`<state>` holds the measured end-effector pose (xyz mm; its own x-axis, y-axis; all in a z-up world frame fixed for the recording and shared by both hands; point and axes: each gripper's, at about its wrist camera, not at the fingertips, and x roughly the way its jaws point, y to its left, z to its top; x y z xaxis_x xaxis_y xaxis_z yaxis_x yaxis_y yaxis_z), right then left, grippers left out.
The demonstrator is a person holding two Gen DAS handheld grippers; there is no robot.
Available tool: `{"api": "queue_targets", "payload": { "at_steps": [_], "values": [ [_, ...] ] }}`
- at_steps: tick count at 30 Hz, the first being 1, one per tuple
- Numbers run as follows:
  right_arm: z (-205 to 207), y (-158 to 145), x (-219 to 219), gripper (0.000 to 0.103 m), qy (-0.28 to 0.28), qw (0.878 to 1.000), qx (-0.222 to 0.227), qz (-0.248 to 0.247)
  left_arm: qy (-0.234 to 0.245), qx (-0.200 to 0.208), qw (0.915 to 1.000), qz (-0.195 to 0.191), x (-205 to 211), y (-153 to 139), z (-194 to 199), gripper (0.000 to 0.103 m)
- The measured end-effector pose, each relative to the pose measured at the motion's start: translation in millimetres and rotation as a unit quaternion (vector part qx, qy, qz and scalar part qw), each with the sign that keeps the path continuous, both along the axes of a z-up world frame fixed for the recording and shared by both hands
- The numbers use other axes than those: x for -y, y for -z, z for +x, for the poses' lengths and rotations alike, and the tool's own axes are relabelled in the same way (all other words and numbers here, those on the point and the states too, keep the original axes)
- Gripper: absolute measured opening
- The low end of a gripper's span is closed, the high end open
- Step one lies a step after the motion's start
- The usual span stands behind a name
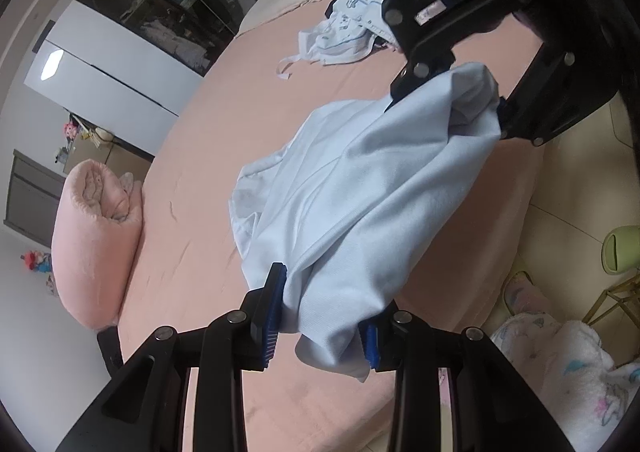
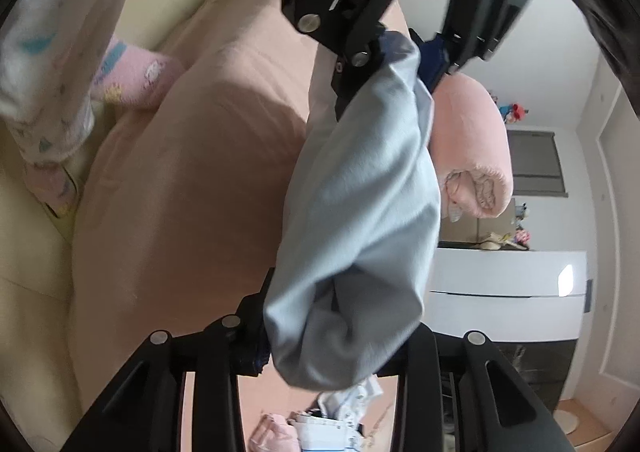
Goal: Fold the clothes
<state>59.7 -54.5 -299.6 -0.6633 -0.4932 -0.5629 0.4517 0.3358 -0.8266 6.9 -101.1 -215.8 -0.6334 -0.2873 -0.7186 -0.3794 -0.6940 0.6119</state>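
Observation:
A light blue garment (image 1: 352, 187) hangs stretched between my two grippers above a pink bed (image 1: 224, 123), and its lower folds trail onto the sheet. At the bottom of the left wrist view my left gripper (image 1: 320, 312) is shut on one bunched end. At the upper right of that view my right gripper (image 1: 448, 107) holds the other end off the bed. In the right wrist view the garment (image 2: 360, 191) bulges over my right gripper (image 2: 340, 332) and hides its right finger. My left gripper (image 2: 392, 87) grips the cloth at the top of that view.
A rolled pink blanket (image 1: 96, 236) lies at the bed's left side. A pile of white and blue patterned clothes (image 1: 348, 31) sits farther back on the bed. A person's fleece clothing (image 1: 560, 364) and a green stool (image 1: 620, 248) are by the bed's right edge. White drawers (image 2: 500, 292) stand beyond.

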Motion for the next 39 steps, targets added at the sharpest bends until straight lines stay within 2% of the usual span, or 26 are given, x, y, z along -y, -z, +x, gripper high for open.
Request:
{"api": "queue_targets", "payload": {
  "at_steps": [4, 7, 9, 11, 13, 15, 16, 21, 24, 26, 30, 32, 33, 36, 37, 38, 39],
  "values": [
    [-15, -15, 8, 0.034, 0.018, 0.998, 0.063, -0.023, -0.001, 0.002, 0.9997, -0.023, 0, 1, -2, 0.031],
    [-30, -26, 11, 0.034, 0.032, 0.992, 0.116, -0.034, -0.010, -0.005, 0.9999, -0.004, 6, -5, -7, 0.031],
    [-33, -30, 9, 0.034, 0.034, 0.992, 0.117, -0.036, -0.022, -0.010, 0.9996, 0.015, 13, -10, -15, 0.031],
    [-29, -32, 6, 0.034, 0.031, 0.995, 0.088, -0.042, -0.032, -0.021, 0.9990, 0.024, 19, -16, -20, 0.031],
    [-22, -33, 1, 0.043, 0.028, 0.997, 0.051, -0.055, -0.042, -0.028, 0.9979, 0.040, 26, -22, -26, 0.031],
    [-16, -35, -6, 0.071, 0.024, 0.996, 0.043, -0.071, -0.052, -0.032, 0.9965, 0.058, 33, -27, -31, 0.031],
    [-14, -36, -9, 0.072, 0.025, 0.996, 0.047, -0.078, -0.054, -0.033, 0.9959, 0.065, 36, -29, -33, 0.031],
    [-23, -33, -14, 0.072, 0.063, 0.988, 0.057, -0.129, -0.054, -0.032, 0.9955, 0.071, 36, -32, -42, 0.031],
    [-36, -31, -9, 0.072, 0.090, 0.982, 0.078, -0.146, -0.051, -0.032, 0.9958, 0.070, 35, -33, -45, 0.031],
    [-45, -32, -5, 0.072, 0.101, 0.977, 0.100, -0.160, -0.049, -0.032, 0.9959, 0.069, 35, -35, -48, 0.031],
    [-61, -41, 0, 0.072, 0.109, 0.960, 0.173, -0.189, -0.048, -0.030, 0.9962, 0.066, 35, -40, -53, 0.031],
    [-69, -42, 3, 0.069, 0.107, 0.956, 0.191, -0.194, -0.046, -0.030, 0.9965, 0.064, 33, -40, -53, 0.031],
    [-71, -40, 5, 0.058, 0.108, 0.956, 0.193, -0.191, -0.046, -0.028, 0.9966, 0.063, 33, -40, -53, 0.031],
    [-80, -34, 10, 0.044, 0.118, 0.951, 0.223, -0.177, -0.043, -0.018, 0.9971, 0.060, 32, -37, -54, 0.031],
    [-84, -35, 9, 0.041, 0.124, 0.945, 0.243, -0.180, -0.043, -0.014, 0.9973, 0.058, 32, -35, -54, 0.031],
    [-88, -36, 8, 0.032, 0.131, 0.937, 0.267, -0.186, -0.042, -0.011, 0.9974, 0.057, 32, -34, -54, 0.031],
    [-93, -37, 7, 0.031, 0.137, 0.927, 0.290, -0.192, -0.042, -0.009, 0.9975, 0.057, 33, -33, -54, 0.031]
  ]
}}
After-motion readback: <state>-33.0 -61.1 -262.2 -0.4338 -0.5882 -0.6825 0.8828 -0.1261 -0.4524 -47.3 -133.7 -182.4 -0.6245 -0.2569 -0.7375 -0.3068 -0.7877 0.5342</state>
